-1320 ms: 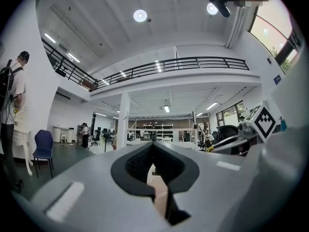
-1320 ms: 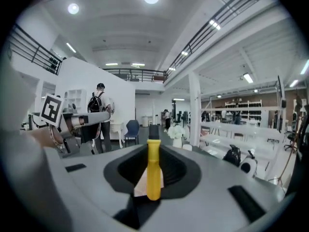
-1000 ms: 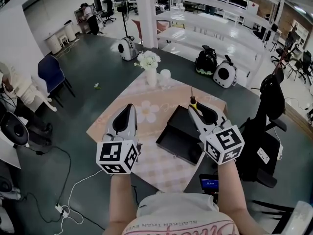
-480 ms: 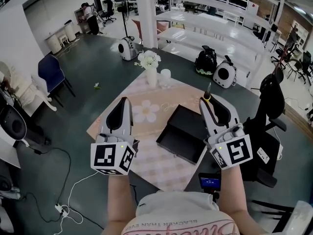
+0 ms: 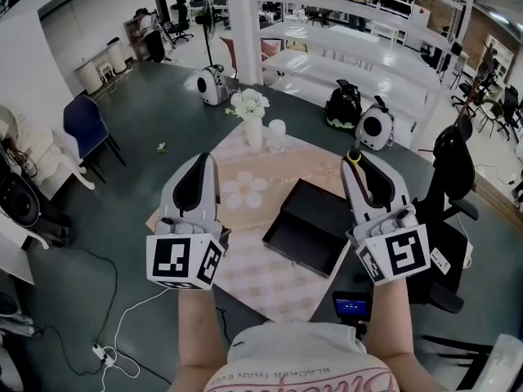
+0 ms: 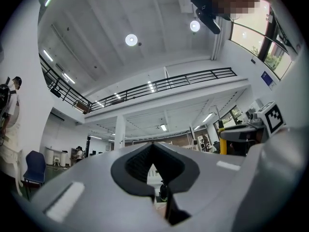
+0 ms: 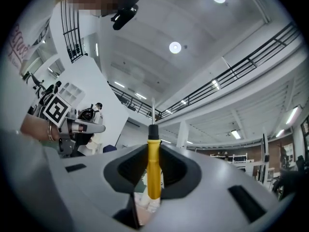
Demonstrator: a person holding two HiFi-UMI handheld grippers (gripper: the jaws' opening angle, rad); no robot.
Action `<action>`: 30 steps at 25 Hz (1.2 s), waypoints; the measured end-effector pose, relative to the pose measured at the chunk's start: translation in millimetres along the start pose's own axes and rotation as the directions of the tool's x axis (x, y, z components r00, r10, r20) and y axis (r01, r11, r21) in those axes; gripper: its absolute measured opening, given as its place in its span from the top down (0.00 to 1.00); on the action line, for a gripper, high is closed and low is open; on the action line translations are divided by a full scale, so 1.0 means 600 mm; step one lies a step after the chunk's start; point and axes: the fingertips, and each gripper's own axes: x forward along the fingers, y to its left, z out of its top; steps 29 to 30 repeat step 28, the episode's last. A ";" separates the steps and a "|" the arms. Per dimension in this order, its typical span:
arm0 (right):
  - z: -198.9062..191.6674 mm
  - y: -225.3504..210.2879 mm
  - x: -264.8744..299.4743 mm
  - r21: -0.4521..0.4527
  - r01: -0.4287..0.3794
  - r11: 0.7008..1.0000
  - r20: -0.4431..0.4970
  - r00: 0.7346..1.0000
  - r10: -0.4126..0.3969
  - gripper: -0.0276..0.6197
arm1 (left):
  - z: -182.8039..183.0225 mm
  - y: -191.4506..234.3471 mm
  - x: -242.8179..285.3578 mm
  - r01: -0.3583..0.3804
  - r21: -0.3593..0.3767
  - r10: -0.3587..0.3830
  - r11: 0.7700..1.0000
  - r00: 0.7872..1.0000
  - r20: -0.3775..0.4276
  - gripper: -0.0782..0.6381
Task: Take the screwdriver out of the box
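Note:
A screwdriver (image 7: 153,170) with a yellow handle and black collar stands upright between the jaws of my right gripper (image 7: 153,151), which is shut on it; its thin shaft points at the ceiling. In the head view only the tool's tip end (image 5: 354,155) shows at the nose of the right gripper (image 5: 359,167), held above the right edge of the open black box (image 5: 304,219). My left gripper (image 5: 202,160) hovers left of the box, and its jaws (image 6: 153,146) meet at the tips with nothing between them.
The box lies on a floral cloth (image 5: 245,190) over the table. A white vase of flowers (image 5: 252,127) and a white cup (image 5: 276,128) stand at the far end. A black office chair (image 5: 453,166) is at the right, and bags (image 5: 345,100) lie on the floor beyond.
Both grippers have risen and tipped upward. The right one has carried the screwdriver up and rightward, away from over the box. The left one has stayed shut beside it.

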 end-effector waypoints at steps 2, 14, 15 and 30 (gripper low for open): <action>-0.001 -0.003 -0.002 0.017 0.010 1.000 -0.012 1.000 -0.009 0.83 | 0.003 -0.005 0.001 0.010 0.005 -0.010 1.000 1.000 0.004 0.88; -0.017 -0.002 -0.009 0.041 0.034 0.999 -0.095 0.995 -0.030 0.83 | -0.004 -0.017 -0.011 0.032 0.015 -0.032 0.999 0.999 -0.016 0.88; -0.016 0.000 -0.009 0.040 0.033 0.999 -0.096 0.995 -0.029 0.83 | -0.004 -0.017 -0.012 0.031 0.014 -0.031 0.999 0.999 -0.017 0.88; -0.011 0.014 -0.017 0.051 0.012 0.999 -0.101 0.995 -0.007 0.83 | -0.004 -0.013 -0.028 0.018 -0.005 -0.018 1.000 0.999 -0.029 0.88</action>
